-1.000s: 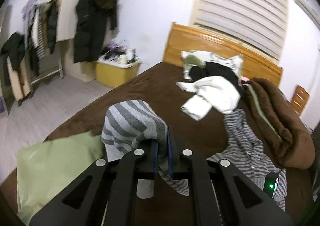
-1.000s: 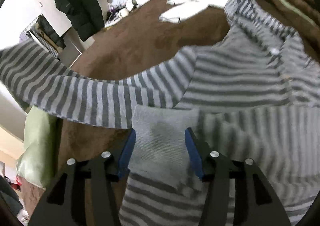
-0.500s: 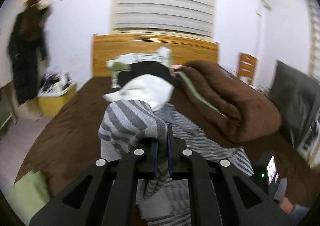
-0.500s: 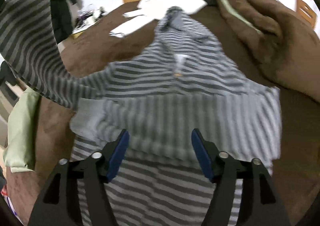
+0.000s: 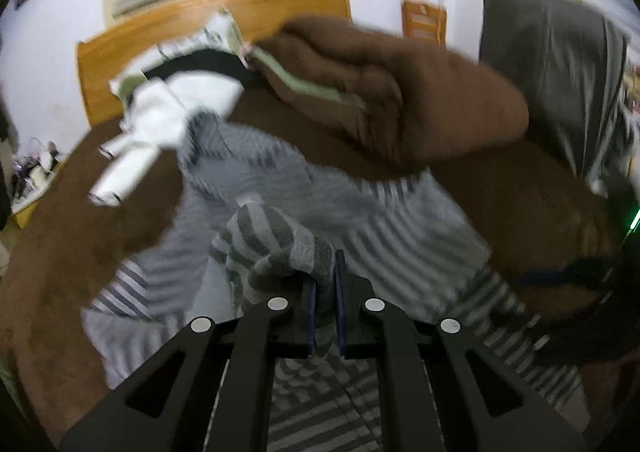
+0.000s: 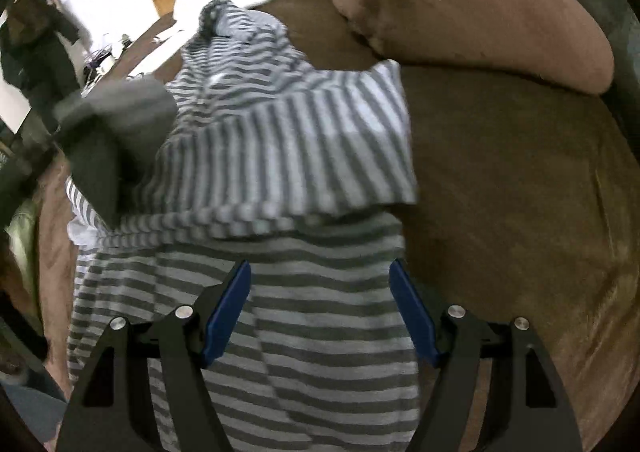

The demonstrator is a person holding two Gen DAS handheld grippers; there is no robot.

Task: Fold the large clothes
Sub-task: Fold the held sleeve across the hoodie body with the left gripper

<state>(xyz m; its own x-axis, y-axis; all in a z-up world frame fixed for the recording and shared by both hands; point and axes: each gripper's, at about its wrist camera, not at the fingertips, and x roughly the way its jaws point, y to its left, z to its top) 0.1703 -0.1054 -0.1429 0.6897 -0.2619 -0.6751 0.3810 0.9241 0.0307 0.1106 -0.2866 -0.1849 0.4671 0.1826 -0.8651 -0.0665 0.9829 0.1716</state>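
The brown bed cover (image 6: pixel 520 211) fills most of both views, and the striped hoodie (image 6: pixel 304 155) lies along its middle, hood toward the wooden headboard (image 5: pixel 208 23) and hem toward the person; a rolled brown blanket (image 5: pixel 420 91) sits just beside its right edge, and a white garment (image 5: pixel 160 119) lies near the hood. What has changed is the shape of the hoodie: a second ago one sleeve stretched far out to the left over the bare cover, whereas now that sleeve has been swung across and lies over the chest, so the body reads as a narrower block with a folded band across it; this suggests the first sleeve fold is nearly placed. The left gripper (image 5: pixel 324 316) has travelled with it, from the bed's edge to over the garment, and its pads stay clamped tight on the grey cuff (image 5: pixel 280 248), which bunches up above the fingers; whether the cuff already rests on the cloth is hard to say, since this view is smeared by motion. The right gripper (image 6: pixel 320 312) has widened from a half-spread to a broad one and hangs over the lower body of the hoodie, its blue pads (image 6: pixel 226 312) gripping nothing; it looks free for the other sleeve.
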